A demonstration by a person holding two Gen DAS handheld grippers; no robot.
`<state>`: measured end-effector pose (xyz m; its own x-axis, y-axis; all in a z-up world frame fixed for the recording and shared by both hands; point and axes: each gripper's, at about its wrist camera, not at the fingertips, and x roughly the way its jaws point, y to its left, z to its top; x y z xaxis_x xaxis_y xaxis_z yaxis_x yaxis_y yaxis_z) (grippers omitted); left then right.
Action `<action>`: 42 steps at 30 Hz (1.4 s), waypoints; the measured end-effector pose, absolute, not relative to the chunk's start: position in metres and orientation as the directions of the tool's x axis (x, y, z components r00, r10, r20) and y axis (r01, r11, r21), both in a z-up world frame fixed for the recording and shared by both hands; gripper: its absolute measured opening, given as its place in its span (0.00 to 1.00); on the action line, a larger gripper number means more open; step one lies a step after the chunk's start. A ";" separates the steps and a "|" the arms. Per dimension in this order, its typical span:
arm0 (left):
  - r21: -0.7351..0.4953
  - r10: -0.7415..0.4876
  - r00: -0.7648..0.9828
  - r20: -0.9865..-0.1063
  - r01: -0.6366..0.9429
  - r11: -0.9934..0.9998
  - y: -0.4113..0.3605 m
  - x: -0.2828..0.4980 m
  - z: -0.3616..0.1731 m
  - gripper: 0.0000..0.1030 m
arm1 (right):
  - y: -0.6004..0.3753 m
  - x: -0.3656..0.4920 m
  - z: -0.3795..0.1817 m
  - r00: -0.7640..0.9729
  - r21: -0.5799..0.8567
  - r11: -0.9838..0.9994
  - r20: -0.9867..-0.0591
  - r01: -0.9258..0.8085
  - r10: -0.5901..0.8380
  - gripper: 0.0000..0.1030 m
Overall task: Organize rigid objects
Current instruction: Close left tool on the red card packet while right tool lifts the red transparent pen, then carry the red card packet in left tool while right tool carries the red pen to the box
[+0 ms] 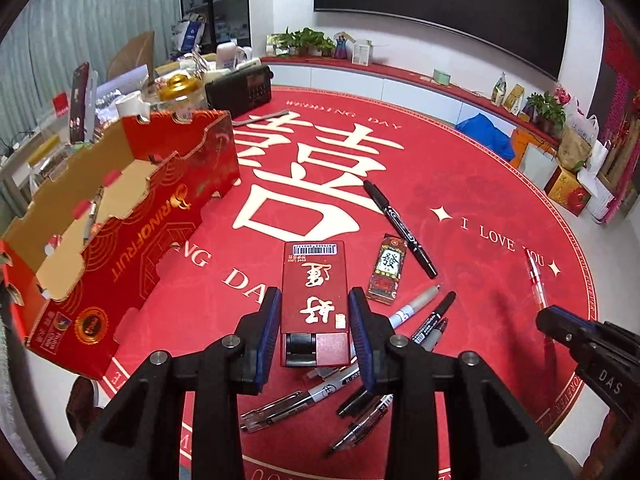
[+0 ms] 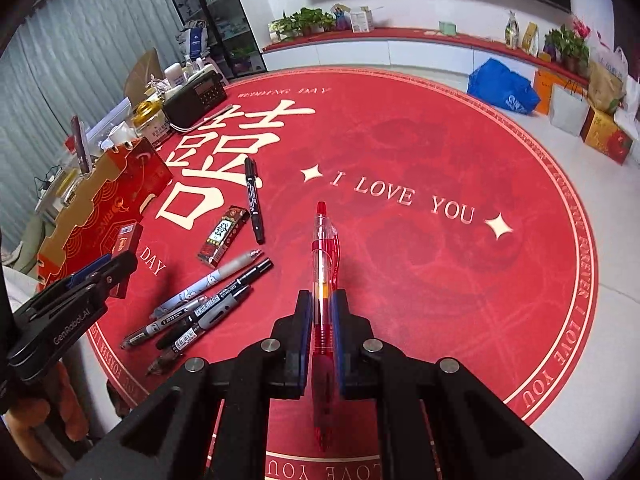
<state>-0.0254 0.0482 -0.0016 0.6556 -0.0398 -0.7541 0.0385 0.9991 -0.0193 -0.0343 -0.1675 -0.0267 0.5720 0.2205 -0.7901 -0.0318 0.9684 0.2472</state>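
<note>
My left gripper [image 1: 314, 320] is shut on a red box with gold characters [image 1: 314, 288], its blue pads pressing on the box's long sides above the round red mat [image 1: 480, 200]. My right gripper [image 2: 322, 308] is shut on a red clear pen [image 2: 326, 256] that points forward. An open red cardboard tray [image 1: 120, 216] stands at the left with one pen [image 1: 92, 216] inside. On the mat lie a black marker [image 1: 400, 228], a small red tile-print box [image 1: 388, 268] and several pens [image 1: 360, 380]. The right wrist view shows the left gripper [image 2: 120, 264] with the red box [image 2: 128, 240] beside the tray [image 2: 92, 204].
A black radio [image 1: 240, 88] and a gold-lidded jar [image 1: 180, 88] stand behind the tray amid clutter. A blue bag [image 2: 504, 88] and gift boxes [image 2: 608, 136] line the far wall on the floor. The mat's right half [image 2: 440, 260] is bare.
</note>
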 end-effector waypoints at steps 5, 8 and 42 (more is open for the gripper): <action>0.011 -0.001 0.684 -0.730 0.013 1.000 0.053 -0.031 0.006 0.36 | -0.164 -0.033 -0.021 0.576 0.256 0.966 -0.783 -0.043 0.233 0.10; 0.009 0.005 0.689 -0.725 0.002 1.000 0.057 -0.033 0.008 0.36 | -0.160 -0.034 -0.020 0.576 0.251 0.967 -0.784 -0.049 0.233 0.10; -0.075 0.077 0.775 -0.627 -0.158 0.985 0.137 -0.048 0.056 0.36 | -0.068 0.003 0.028 0.589 0.221 0.944 -0.740 -0.246 0.327 0.10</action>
<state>-0.0478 0.1373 0.0563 0.7753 0.0765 -0.6269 -0.1579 0.9846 -0.0751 0.0034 -0.0684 0.0282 0.5886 0.3266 -0.7395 -0.2459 0.9437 0.2211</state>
